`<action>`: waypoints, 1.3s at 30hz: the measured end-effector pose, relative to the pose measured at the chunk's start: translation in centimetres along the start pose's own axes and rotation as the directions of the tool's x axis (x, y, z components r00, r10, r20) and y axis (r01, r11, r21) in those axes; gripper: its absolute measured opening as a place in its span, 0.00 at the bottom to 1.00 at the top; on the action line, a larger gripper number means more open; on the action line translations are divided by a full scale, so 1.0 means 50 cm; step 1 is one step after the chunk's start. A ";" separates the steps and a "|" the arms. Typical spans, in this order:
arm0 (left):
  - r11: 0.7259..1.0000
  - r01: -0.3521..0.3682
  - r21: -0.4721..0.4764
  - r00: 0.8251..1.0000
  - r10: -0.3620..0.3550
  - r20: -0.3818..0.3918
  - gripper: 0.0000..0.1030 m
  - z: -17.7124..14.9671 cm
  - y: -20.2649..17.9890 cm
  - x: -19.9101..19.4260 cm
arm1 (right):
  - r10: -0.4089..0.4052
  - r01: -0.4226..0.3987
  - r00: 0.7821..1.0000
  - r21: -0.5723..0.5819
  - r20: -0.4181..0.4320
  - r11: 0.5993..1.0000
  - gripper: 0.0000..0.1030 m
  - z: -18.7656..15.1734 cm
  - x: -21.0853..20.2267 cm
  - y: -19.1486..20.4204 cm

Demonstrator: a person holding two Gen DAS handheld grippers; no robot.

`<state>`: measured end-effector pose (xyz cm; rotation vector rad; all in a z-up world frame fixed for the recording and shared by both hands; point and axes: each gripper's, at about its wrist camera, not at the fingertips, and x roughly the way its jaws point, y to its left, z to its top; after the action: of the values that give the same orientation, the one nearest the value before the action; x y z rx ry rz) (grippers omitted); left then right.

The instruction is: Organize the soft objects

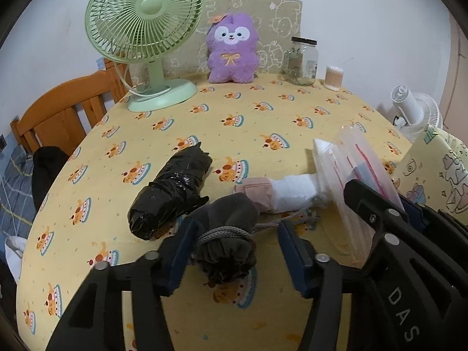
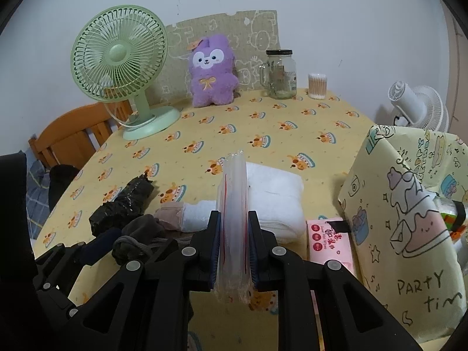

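My left gripper [image 1: 234, 251] is open around a dark grey drawstring pouch [image 1: 226, 234] lying on the yellow tablecloth [image 1: 263, 117]; the pads stand apart from its sides. A black wrapped bundle [image 1: 172, 191] lies to its left, and a pink-and-white rolled cloth [image 1: 278, 194] behind it. My right gripper [image 2: 234, 248] is shut on a clear zip bag [image 2: 234, 204] with a red seal line, held upright. A folded white towel [image 2: 275, 199] lies behind the bag. The pouch [image 2: 137, 239] and my left gripper [image 2: 96, 242] also show at the lower left of the right wrist view.
A green desk fan [image 1: 146, 29], a purple plush [image 1: 231, 49], a glass jar [image 1: 302, 61] and a cotton-swab tub [image 1: 333, 77] stand at the table's back. A pink wet-wipes pack [image 2: 330, 242] and a yellow "party time" gift bag [image 2: 409, 219] sit at right. A wooden chair [image 1: 58, 117] is at left.
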<state>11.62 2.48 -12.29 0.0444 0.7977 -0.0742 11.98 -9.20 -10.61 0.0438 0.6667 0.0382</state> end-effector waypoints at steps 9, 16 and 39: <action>1.000 -0.018 0.003 1.000 0.018 0.001 0.37 -0.006 0.003 -0.006 | 0.011 -0.011 1.000 -0.005 -0.010 1.000 0.20 -0.006 -0.001 0.008; 1.000 -0.003 -0.003 1.000 0.003 0.010 0.36 -0.023 0.003 -0.026 | 0.020 -0.020 1.000 -0.001 -0.016 1.000 0.20 -0.016 -0.018 0.011; 1.000 -0.004 -0.019 0.995 0.006 0.099 0.35 -0.039 0.016 -0.146 | 0.039 -0.038 0.999 -0.012 0.031 0.999 0.20 -0.023 -0.130 0.040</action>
<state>5.23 3.79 -8.43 0.0248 0.6991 -0.0639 6.11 -7.49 -7.39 0.0462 0.6344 0.0781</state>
